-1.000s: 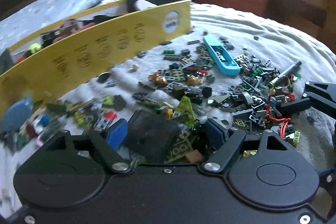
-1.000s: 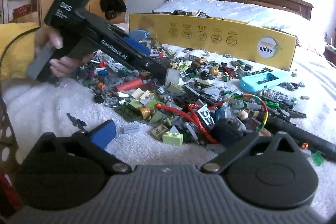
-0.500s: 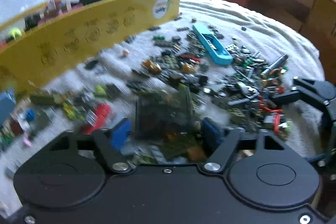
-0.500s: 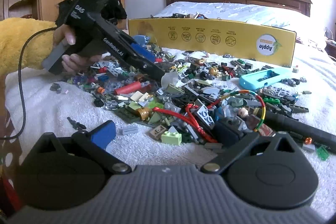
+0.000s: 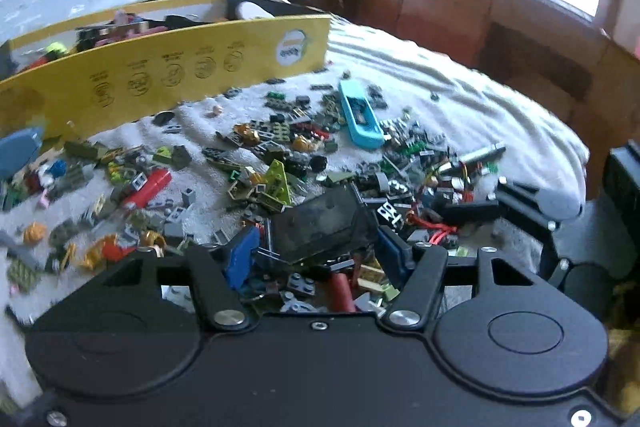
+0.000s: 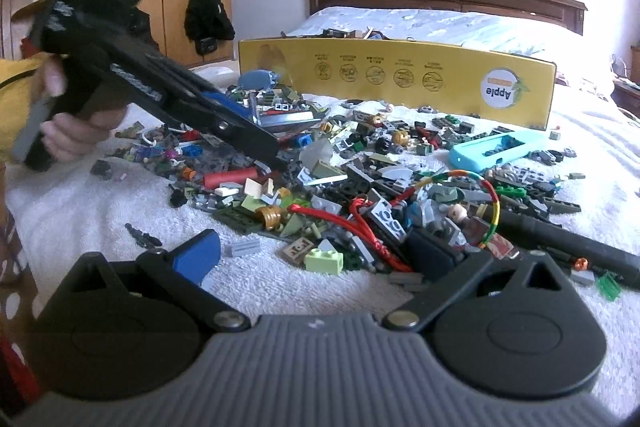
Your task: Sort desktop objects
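Note:
A heap of small toy bricks (image 6: 360, 187) lies spread over a white towel on the bed. My left gripper (image 5: 318, 255) is shut on a dark smoky see-through panel (image 5: 320, 227), lifted and tilted just above the heap. The right wrist view shows that left gripper (image 6: 268, 135) at the left, in a person's hand (image 6: 68, 135). My right gripper (image 6: 320, 259) stands open low over the near edge of the heap, with only loose bricks lying under the gap. The left wrist view shows the right gripper (image 5: 480, 197) at the right edge.
A long yellow cardboard box (image 6: 400, 79) holding sorted pieces stands behind the heap. A light blue case (image 6: 496, 151) lies right of the middle, a black pen (image 6: 560, 239) at the right, a red cord (image 6: 340, 223) in the heap. Bare towel (image 6: 100, 211) shows at the near left.
The left gripper's pads came together on the dark panel, then it rose and drew back to the left with it. The right gripper has stayed still.

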The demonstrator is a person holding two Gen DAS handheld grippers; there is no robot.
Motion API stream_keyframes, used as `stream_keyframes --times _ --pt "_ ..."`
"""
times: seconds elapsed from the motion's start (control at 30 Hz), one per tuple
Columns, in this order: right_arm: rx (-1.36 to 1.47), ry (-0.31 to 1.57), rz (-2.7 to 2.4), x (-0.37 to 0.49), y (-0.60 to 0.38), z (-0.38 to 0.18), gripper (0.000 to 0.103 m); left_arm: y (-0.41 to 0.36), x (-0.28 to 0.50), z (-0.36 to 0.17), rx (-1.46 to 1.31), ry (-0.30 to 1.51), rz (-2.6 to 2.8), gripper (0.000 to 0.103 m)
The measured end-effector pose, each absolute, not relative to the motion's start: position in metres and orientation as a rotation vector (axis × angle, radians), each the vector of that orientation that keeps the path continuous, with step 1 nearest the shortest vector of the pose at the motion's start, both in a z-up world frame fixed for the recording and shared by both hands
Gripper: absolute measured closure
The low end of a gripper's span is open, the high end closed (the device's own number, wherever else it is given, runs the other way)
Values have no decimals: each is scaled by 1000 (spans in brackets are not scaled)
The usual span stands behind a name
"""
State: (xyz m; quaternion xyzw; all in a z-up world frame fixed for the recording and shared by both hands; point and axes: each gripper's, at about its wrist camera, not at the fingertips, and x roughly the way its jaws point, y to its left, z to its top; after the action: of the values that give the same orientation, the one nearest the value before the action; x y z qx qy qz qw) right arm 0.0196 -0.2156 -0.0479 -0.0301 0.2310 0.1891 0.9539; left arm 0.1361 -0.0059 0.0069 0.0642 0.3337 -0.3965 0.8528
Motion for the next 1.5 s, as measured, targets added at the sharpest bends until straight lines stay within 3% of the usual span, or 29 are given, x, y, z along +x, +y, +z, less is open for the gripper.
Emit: stream_keyframes --times 0.13,0.33,0.5,0.6,0.73,1.37,1.5 --pt "-61 469 366 17 -214 -48 0 -5 135 -2 82 714 -787 41" --pt "-47 452 341 4 -214 -47 0 -4 126 -12 -55 690 -701 30" --pt "-38 440 323 -5 -215 -45 0 -11 118 -14 -49 642 -638 29" --pt "-7 432 308 -8 -219 -41 0 -23 114 -17 37 620 -599 31" --pt "49 434 291 -12 -228 -35 0 -30 112 -23 60 602 -531 45" --pt "99 471 200 -27 -243 -50 0 -16 96 -17 -8 521 -479 45" --pt "-29 489 141 -32 -228 -49 0 -8 91 -12 -41 512 -472 45"
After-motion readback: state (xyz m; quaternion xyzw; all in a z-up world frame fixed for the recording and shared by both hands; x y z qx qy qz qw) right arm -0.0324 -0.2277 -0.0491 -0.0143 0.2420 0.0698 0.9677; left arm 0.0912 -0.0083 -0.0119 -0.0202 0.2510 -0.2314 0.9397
